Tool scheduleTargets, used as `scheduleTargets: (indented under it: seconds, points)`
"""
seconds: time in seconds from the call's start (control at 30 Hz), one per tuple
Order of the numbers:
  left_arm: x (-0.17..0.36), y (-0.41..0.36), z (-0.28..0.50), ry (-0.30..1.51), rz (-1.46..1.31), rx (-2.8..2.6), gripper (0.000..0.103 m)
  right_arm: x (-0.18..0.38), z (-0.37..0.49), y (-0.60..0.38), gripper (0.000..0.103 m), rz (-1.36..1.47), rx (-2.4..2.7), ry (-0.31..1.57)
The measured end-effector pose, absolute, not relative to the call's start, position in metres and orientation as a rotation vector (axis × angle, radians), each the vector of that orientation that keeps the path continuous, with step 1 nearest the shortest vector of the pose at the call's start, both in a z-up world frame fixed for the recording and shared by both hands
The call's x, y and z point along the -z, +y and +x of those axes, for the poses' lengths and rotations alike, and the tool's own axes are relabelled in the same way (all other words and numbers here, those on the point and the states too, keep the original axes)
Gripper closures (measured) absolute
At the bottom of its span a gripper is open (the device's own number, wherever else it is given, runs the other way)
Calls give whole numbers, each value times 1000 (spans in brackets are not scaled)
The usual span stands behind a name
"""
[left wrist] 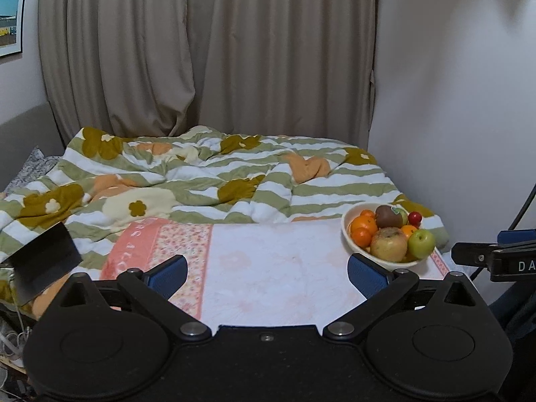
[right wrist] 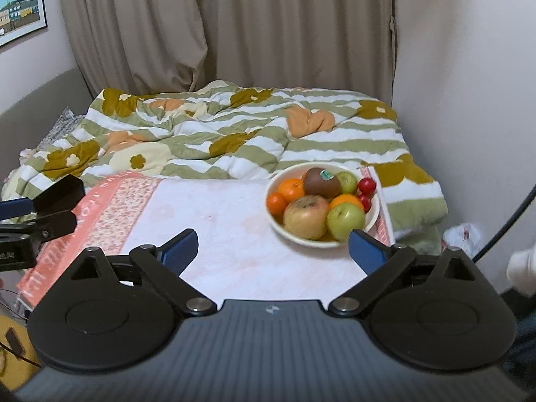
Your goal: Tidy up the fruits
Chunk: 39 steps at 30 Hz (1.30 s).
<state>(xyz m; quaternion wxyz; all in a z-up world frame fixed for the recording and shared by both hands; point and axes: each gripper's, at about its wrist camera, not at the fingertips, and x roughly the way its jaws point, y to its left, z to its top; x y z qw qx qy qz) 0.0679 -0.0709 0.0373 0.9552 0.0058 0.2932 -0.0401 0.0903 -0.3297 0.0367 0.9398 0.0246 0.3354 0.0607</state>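
Lower right of the left wrist frame, the white bowl (left wrist: 355,246) of fruit sat on a pink floral cloth (left wrist: 268,268), right by the left tool (left wrist: 267,272), whose jaws were spread wide with nothing between them. Same for the right tool (right wrist: 273,249). A striped flowery duvet (left wrist: 201,174) was bunched up behind, with beige curtains (left wrist: 207,50) above.
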Motion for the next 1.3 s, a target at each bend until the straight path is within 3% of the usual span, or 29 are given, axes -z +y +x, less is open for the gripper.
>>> scheduleTargets:
  seconds: [1.3]
  points:
    - [-35, -46, 33, 618, 10, 75, 0, -25, 48, -296, 0, 21, -51, 756]
